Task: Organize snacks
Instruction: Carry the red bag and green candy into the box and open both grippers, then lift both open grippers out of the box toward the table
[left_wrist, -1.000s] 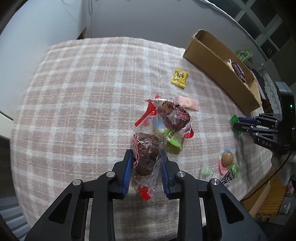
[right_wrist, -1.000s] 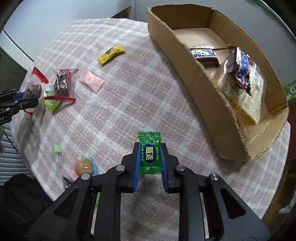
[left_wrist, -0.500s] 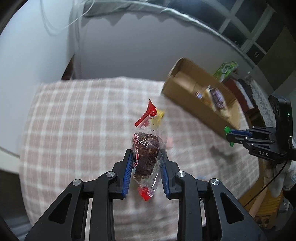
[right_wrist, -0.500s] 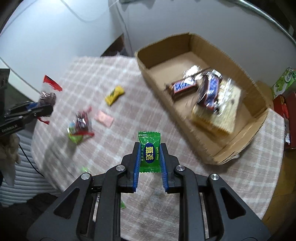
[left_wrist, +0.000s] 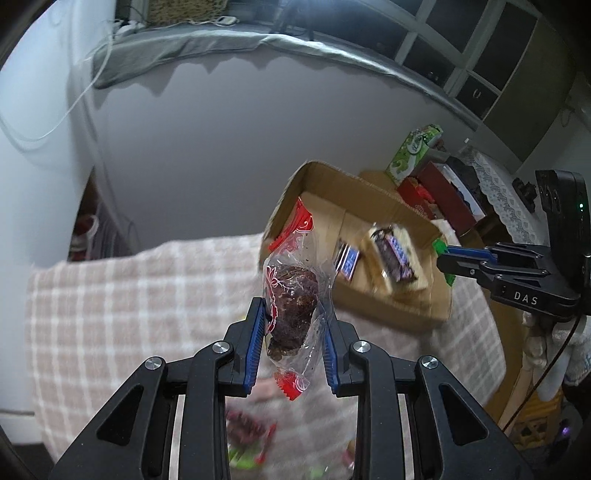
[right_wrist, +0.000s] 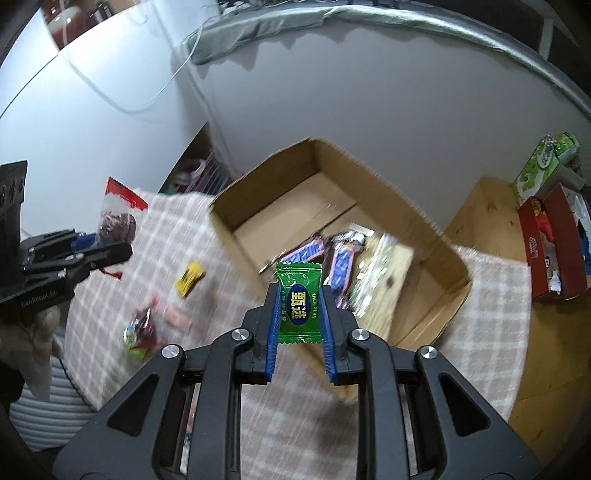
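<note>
My left gripper (left_wrist: 293, 332) pinches a crinkly clear packet of dark, lumpy fruit (left_wrist: 293, 306); my right gripper (right_wrist: 299, 310) clamps a glossy green candy (right_wrist: 299, 304), both raised over the checked cloth (right_wrist: 487, 295) near the cardboard box (right_wrist: 436, 229)

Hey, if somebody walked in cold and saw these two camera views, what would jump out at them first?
First, the snacks held aloft: the right gripper pinches a bright green candy packet, and the left gripper clamps a clear bag of dark brown snack with red trim. Behind both sits the open cardboard box on the checked tablecloth, with blue-wrapped chocolate bars inside.
</note>
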